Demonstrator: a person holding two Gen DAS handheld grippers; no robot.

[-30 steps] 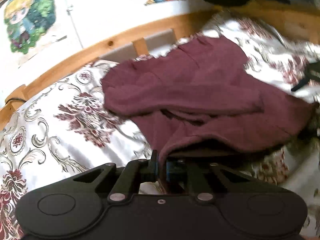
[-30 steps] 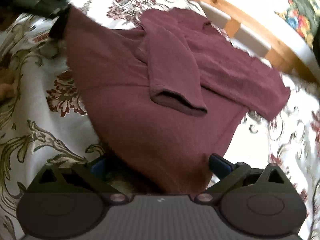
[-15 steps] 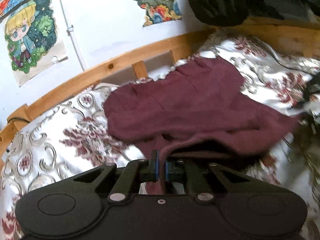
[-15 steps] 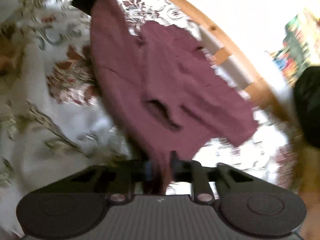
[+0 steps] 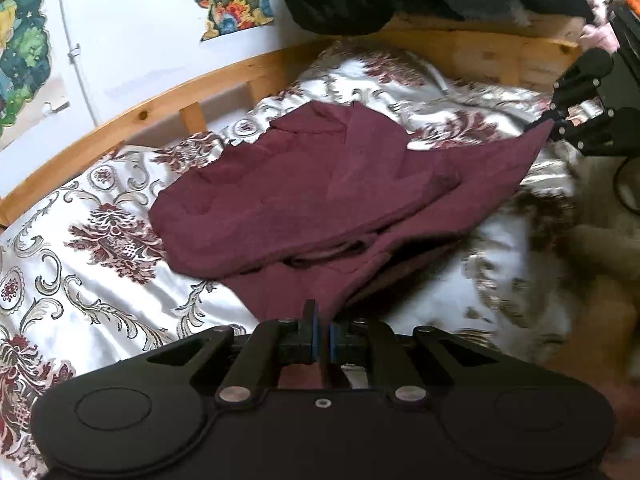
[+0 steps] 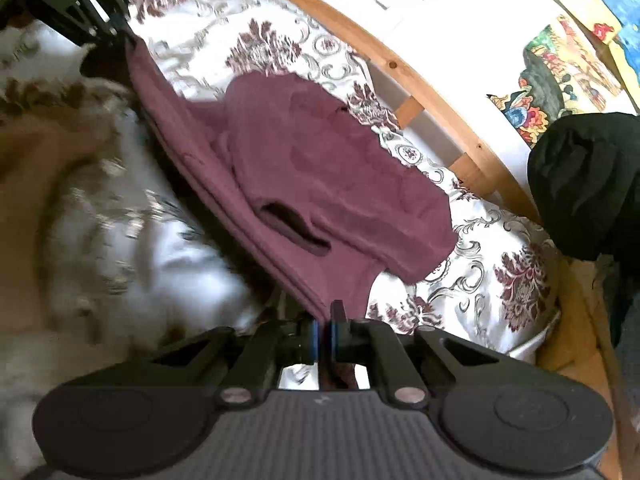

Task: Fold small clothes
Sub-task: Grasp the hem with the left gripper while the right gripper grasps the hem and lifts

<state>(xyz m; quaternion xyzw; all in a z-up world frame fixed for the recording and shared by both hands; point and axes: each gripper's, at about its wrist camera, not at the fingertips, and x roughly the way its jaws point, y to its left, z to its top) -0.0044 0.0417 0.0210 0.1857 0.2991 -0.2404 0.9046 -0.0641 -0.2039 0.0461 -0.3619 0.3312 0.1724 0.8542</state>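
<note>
The maroon sweater lies on the floral bedspread, its collar end toward the wooden bed rail. Its lifted hem stretches taut between the left tongs and right tongs, each clenched on a hem corner.

Your left gripper sits at six o'clock in its own view, jaws pinched together on fabric, blue pads nearly meeting. Your right gripper holds the same pose at six o'clock, jaws clamped on cloth. Each appears in the other's view: right at two o'clock, left at eleven o'clock.
</note>
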